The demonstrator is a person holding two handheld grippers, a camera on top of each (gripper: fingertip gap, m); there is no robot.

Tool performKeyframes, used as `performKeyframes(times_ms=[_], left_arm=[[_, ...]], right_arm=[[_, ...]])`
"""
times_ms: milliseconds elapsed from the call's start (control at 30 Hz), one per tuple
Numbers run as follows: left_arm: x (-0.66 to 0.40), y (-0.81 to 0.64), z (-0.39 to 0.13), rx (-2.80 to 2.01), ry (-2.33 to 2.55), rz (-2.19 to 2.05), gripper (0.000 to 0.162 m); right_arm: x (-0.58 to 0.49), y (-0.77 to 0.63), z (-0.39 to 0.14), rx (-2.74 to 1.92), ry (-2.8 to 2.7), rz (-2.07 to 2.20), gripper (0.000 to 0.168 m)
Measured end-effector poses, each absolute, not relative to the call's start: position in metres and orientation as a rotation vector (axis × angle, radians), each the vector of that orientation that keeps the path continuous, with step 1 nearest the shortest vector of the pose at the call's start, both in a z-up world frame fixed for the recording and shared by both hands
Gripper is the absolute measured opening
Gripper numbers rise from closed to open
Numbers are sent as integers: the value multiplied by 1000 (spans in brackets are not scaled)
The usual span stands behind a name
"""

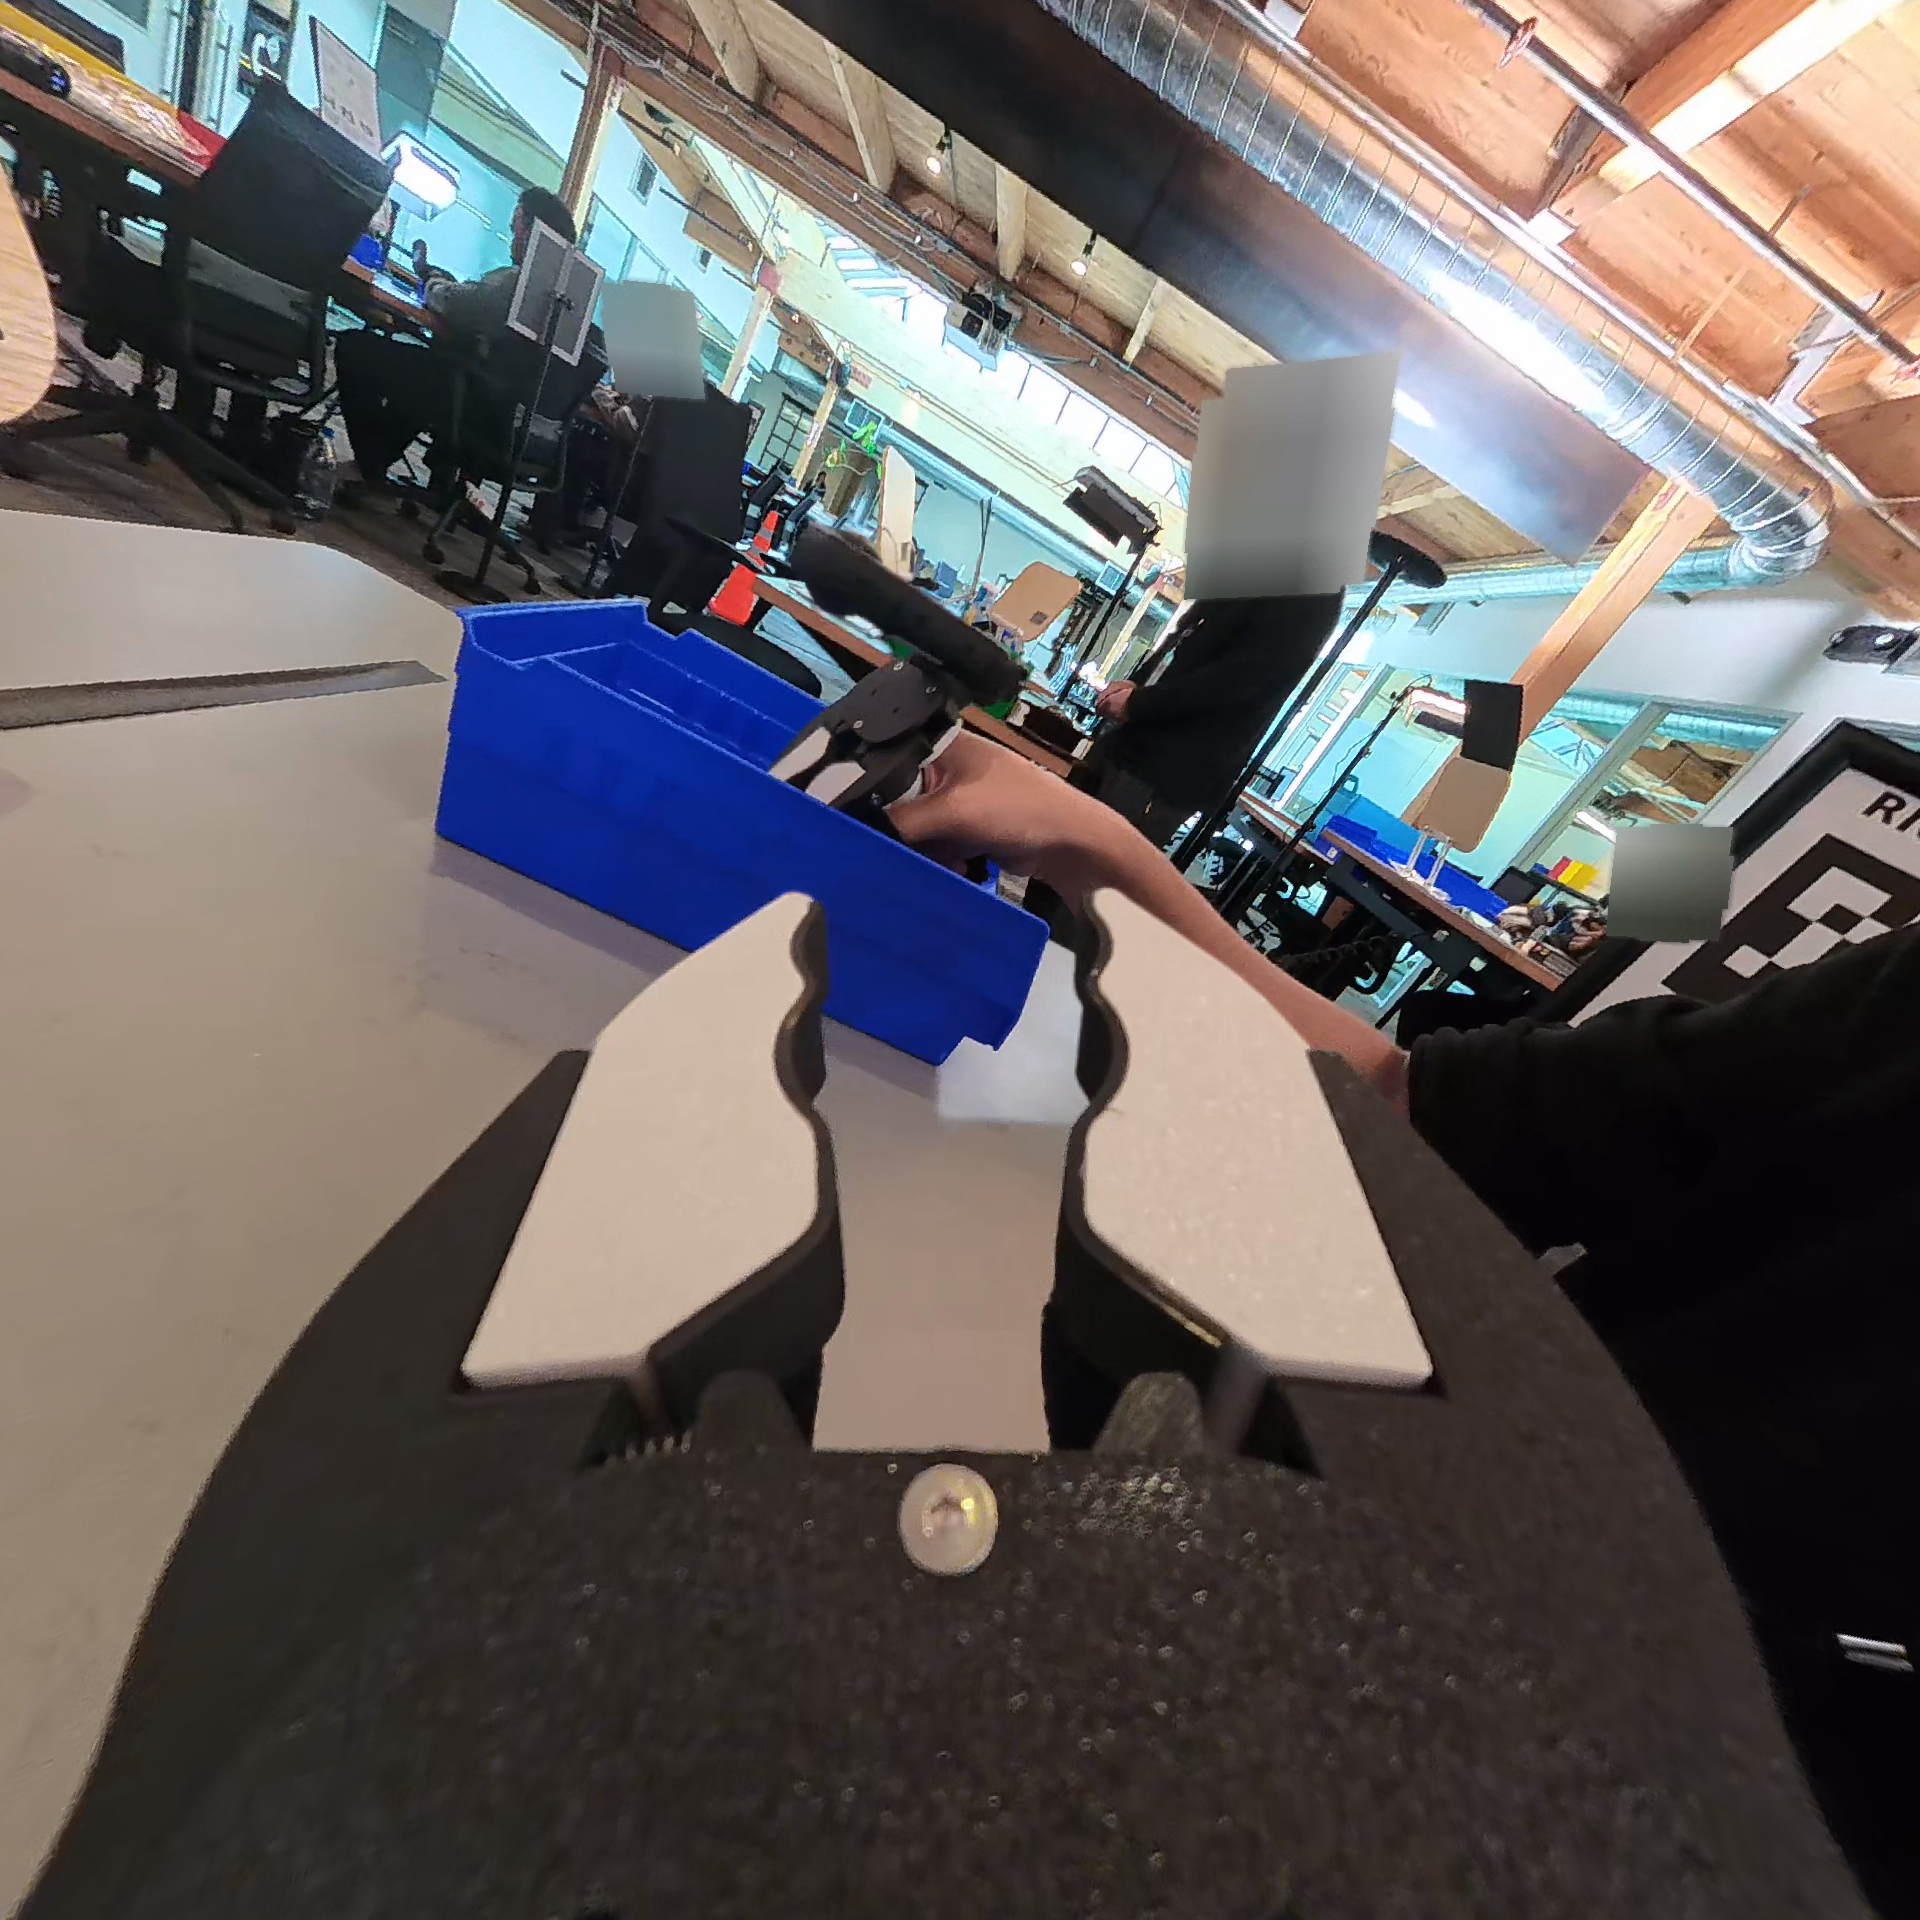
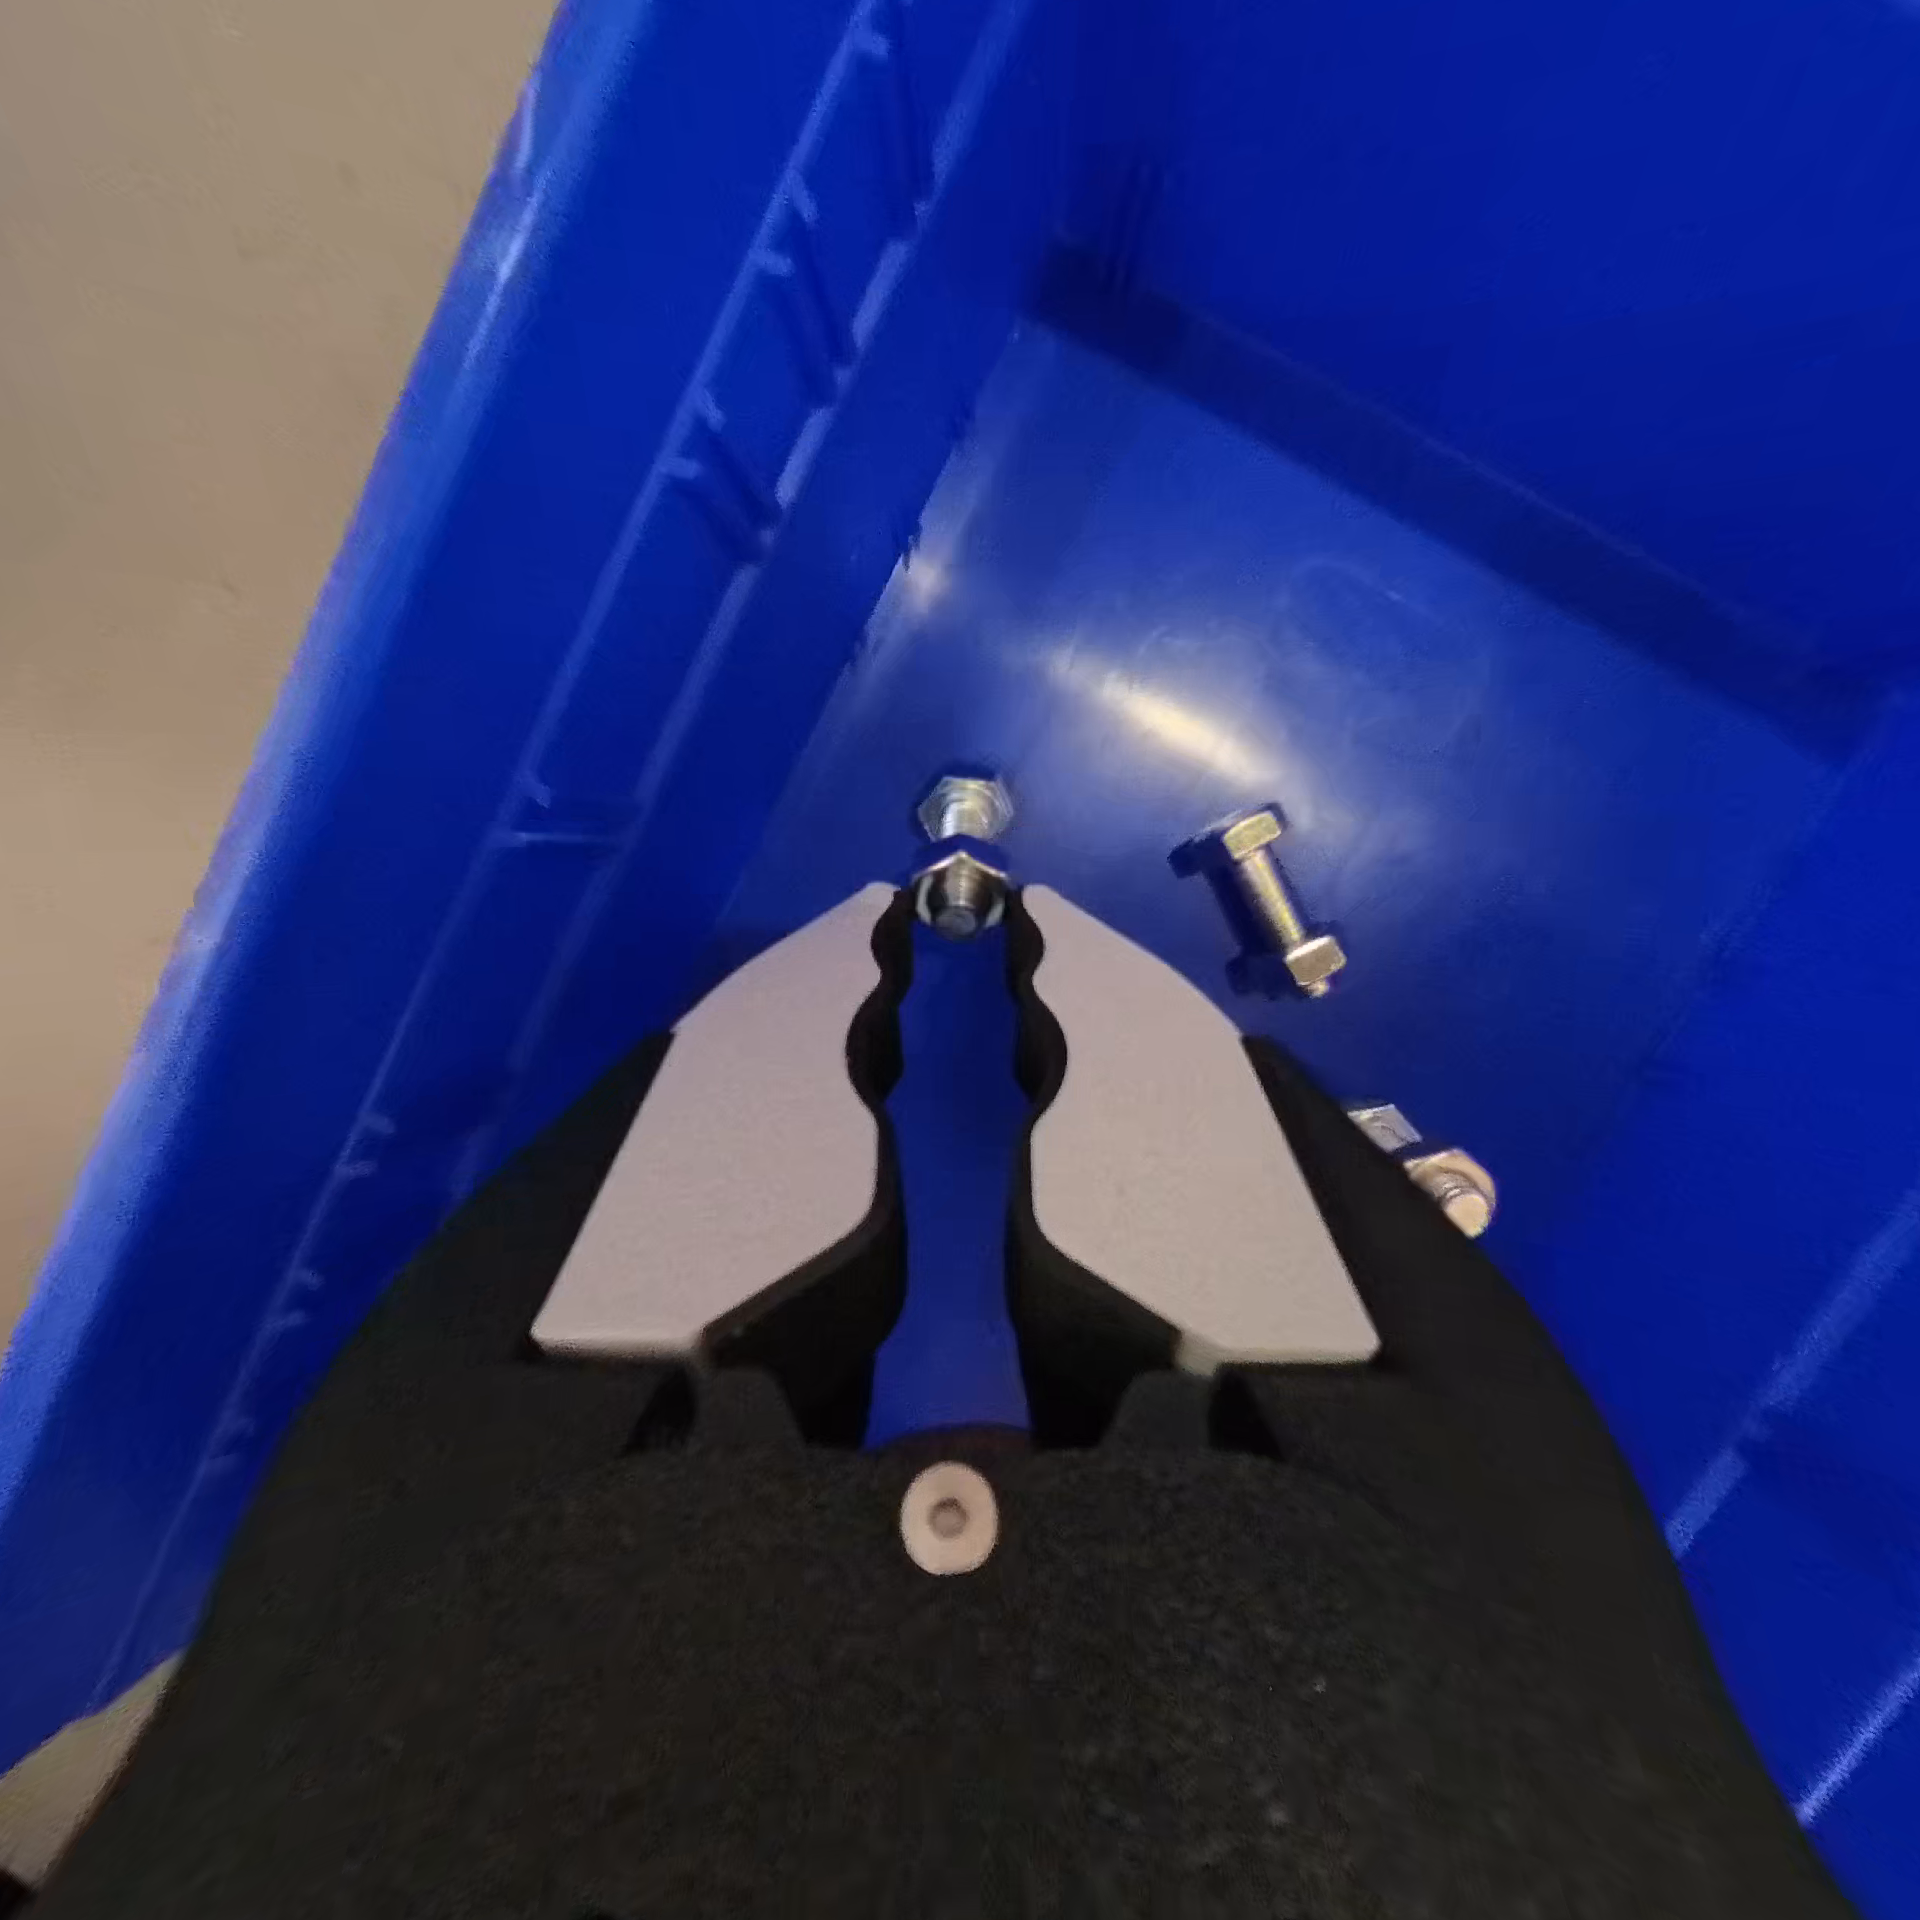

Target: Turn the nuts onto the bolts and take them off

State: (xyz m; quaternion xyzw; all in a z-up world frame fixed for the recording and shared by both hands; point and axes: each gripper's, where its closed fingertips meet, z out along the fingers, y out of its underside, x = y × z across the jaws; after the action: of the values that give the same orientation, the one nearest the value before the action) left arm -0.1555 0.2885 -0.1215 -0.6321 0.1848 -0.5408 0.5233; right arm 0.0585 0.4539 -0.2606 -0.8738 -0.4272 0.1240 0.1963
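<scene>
In the right wrist view my right gripper [image 2: 961, 899] is down inside a blue bin [image 2: 623, 623]. Its fingertips are closed on the nut end of a silver bolt with a nut [image 2: 961, 868], which points away toward the bin's left wall. A second bolt with a nut [image 2: 1273, 904] lies on the bin floor to the right. A third [image 2: 1439, 1184] is partly hidden behind the right finger. In the left wrist view my left gripper [image 1: 951, 935] is open and empty above the table, aimed at the bin [image 1: 644, 831], where the right gripper [image 1: 831, 769] dips in.
The bin stands on a grey table [image 1: 208, 935] that has a dark strip [image 1: 208, 691] at the left. A bare forearm [image 1: 1143, 883] and a black sleeve [image 1: 1662, 1195] reach across from the right. Office chairs, desks and people are far behind. The grippers' ends are close to 30 centimeters from one another.
</scene>
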Motion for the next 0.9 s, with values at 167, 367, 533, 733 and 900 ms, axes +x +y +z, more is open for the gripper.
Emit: performKeyframes(times_ms=[167, 367, 533, 733, 900], left_arm=[[-148, 288, -126, -1545, 468, -1214, 45], [-145, 269, -107, -1645, 396, -1093, 45], [-181, 204, -57, -1634, 364, -876, 46], [-308, 140, -108, -1866, 31, -130, 52], [-351, 72, -160, -1855, -245, 31, 52]], right_arm=[[69, 446, -268, -2541, -1173, 377, 18], [84, 443, -242, -2466, -1110, 385, 32], [119, 427, -162, -2186, -860, 401, 40], [156, 375, -146, -1933, -541, 325, 53], [175, 324, -174, -1813, -405, 252, 53]])
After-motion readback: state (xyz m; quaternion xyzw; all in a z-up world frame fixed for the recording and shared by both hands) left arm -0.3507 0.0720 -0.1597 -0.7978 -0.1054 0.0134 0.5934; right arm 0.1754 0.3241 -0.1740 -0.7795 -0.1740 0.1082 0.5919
